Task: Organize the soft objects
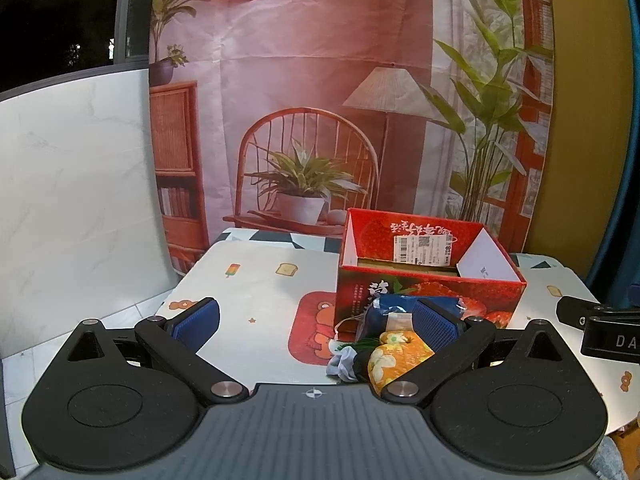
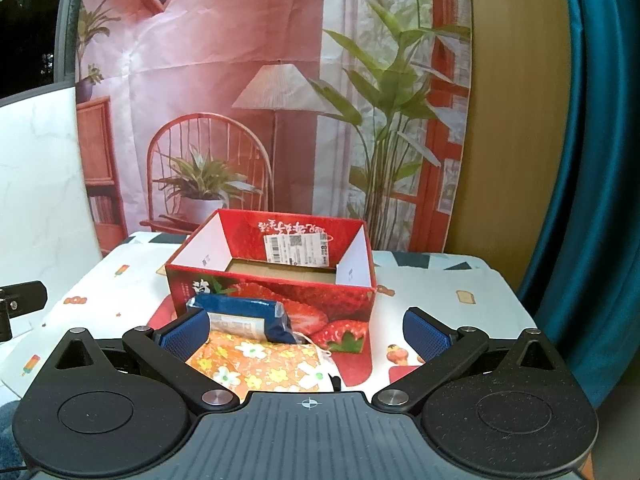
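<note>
Left wrist view: the left gripper [image 1: 316, 326] is spread wide, its ribbed blue pads empty. Just before its right pad lie a crinkly blue packet [image 1: 394, 310] and a soft orange floral pouch [image 1: 396, 356], heaped against the front wall of an open red cardboard box [image 1: 424, 286] printed with strawberries. The box stands mid-table on a glossy cartoon-print cloth [image 1: 256, 280]. The right gripper [image 2: 306, 332] is likewise wide and empty, with packet and pouch by its left pad.
</note>
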Available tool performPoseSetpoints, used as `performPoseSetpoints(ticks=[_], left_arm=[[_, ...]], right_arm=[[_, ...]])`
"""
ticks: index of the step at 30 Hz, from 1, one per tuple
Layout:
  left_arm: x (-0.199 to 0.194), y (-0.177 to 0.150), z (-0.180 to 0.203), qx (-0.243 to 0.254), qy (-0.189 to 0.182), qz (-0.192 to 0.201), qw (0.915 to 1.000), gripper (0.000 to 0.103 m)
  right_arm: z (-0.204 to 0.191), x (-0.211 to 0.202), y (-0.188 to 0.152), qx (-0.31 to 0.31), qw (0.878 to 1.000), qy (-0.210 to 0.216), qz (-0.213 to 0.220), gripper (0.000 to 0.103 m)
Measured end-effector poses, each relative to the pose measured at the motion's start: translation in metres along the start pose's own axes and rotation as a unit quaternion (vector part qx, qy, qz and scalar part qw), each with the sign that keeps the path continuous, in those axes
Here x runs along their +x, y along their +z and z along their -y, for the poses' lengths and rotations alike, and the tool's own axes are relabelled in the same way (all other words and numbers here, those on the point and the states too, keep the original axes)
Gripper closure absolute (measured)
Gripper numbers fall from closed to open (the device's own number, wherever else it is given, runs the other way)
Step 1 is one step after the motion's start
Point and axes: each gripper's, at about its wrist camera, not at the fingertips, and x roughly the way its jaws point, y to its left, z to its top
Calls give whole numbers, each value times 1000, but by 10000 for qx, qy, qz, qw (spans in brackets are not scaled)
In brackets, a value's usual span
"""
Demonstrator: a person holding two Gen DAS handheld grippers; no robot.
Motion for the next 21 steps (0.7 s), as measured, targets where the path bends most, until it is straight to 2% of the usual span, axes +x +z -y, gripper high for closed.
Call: performPoseSetpoints(ticks=[21], left_arm=[[-2,-5,0,63,-51,3,10000,0]], right_arm=[[2,-1,-1,103,9999,-66,-17,0]])
